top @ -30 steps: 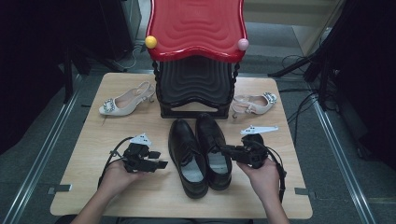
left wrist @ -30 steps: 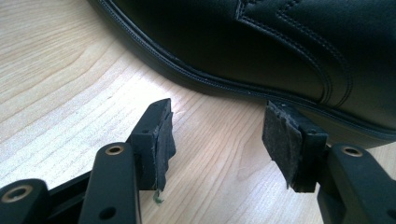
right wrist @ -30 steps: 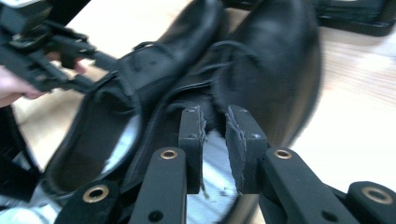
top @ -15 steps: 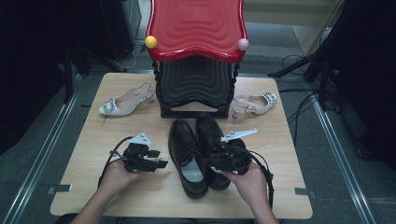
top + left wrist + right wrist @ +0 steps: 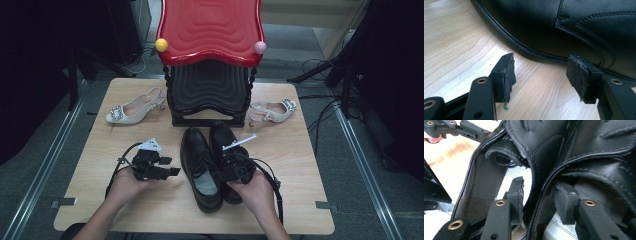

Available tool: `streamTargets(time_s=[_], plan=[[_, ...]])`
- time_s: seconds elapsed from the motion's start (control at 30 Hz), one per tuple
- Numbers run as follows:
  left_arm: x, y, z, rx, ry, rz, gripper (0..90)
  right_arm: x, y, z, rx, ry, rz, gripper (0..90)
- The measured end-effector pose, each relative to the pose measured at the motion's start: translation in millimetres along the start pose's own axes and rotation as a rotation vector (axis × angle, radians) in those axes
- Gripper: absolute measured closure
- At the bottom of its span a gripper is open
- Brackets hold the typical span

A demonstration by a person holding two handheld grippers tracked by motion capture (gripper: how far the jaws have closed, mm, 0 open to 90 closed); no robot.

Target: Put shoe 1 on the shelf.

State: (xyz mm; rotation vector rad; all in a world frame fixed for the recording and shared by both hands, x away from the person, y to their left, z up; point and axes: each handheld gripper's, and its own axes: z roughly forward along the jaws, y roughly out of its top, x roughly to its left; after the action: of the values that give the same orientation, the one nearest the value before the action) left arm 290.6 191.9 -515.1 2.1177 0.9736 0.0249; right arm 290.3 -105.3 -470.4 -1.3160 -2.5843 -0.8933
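Observation:
Two black leather shoes stand side by side mid-table, the left shoe (image 5: 200,165) and the right shoe (image 5: 222,137). My right gripper (image 5: 231,167) reaches down into their openings. In the right gripper view its jaws (image 5: 540,197) straddle the two adjoining shoe walls, one jaw inside the left shoe (image 5: 481,182), the other inside the right shoe (image 5: 599,150). These jaws have just been opening, and a gap shows beside the left pad. My left gripper (image 5: 172,169) lies low on the table, open and empty (image 5: 541,72), just short of the left shoe's side (image 5: 536,25).
A red-topped stack of black stools (image 5: 210,30) stands at the table's back. A beige jewelled sandal (image 5: 132,107) lies back left and its mate (image 5: 272,111) back right. Bare wooden tabletop (image 5: 310,165) lies to the right of the shoes.
My right gripper has moved left from beside the right shoe to over both shoes, and its jaws have spread wider. The left gripper has stayed put.

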Motion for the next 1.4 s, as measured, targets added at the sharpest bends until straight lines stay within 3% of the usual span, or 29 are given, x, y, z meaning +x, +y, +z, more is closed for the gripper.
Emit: streamTargets(time_s=[0.07,0.1,0.23,0.43,0.5,0.67,0.83,1.1,1.27,1.4], plan=[[0.3,0.5,0.2,0.003,-0.002,0.000,39.9,-1.4,1.2,1.7,0.008,0.004,0.004,58.8],[0.4,1.3,0.3,0.003,0.001,0.001,40.0,-5.1,2.6,10.6,0.043,0.013,0.047,55.0],[2.1,1.3,-2.1,-0.009,0.002,-0.001,40.0,-5.3,5.1,14.3,0.054,-0.012,0.052,58.2],[3.3,1.2,-3.3,-0.020,0.008,-0.011,40.0,3.1,8.8,16.4,0.089,-0.117,-0.023,71.9],[2.6,1.1,-3.5,-0.018,0.007,-0.006,40.0,2.3,8.8,16.0,0.090,-0.123,-0.028,73.9],[4.3,0.7,-5.4,-0.024,0.017,-0.008,40.1,-6.6,6.7,11.5,0.082,-0.093,0.030,80.5],[5.1,0.5,-5.3,-0.027,0.015,-0.015,40.1,-21.5,3.5,5.4,0.071,-0.027,0.062,82.2],[5.8,0.3,-5.8,-0.028,0.018,-0.017,40.1,-25.3,1.0,-7.1,0.050,-0.029,0.069,83.4],[5.9,0.3,-5.4,-0.021,0.017,-0.015,40.2,-31.8,1.2,-17.4,0.024,0.030,0.094,83.4],[6.4,0.1,-6.0,-0.025,0.017,-0.017,40.3,-28.6,2.6,-30.3,0.002,0.087,0.105,83.4]])
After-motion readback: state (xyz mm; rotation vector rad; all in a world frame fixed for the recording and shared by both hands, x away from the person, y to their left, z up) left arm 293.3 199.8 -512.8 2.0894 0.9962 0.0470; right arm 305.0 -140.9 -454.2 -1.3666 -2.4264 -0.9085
